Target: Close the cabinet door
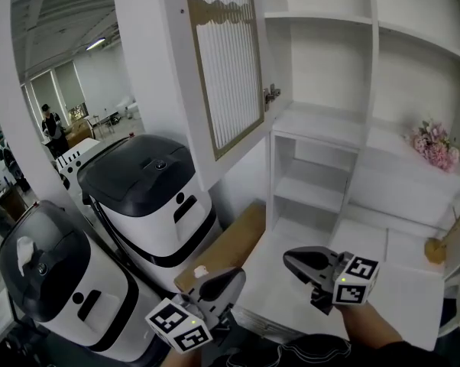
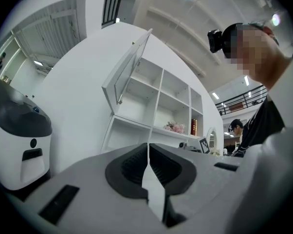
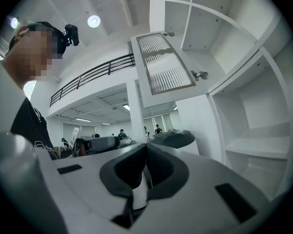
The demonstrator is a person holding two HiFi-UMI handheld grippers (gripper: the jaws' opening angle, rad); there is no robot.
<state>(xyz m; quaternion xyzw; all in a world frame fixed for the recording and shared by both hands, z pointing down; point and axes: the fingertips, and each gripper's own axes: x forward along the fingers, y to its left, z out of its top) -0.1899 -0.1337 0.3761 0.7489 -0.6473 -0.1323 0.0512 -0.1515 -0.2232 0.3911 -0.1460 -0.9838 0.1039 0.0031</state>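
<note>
Left gripper [image 1: 234, 278] and right gripper [image 1: 292, 259], jaws together, hang below the open cabinet door [image 1: 226, 60].

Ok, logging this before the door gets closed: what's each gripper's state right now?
Left gripper: closed, holding nothing.
Right gripper: closed, holding nothing.
</note>
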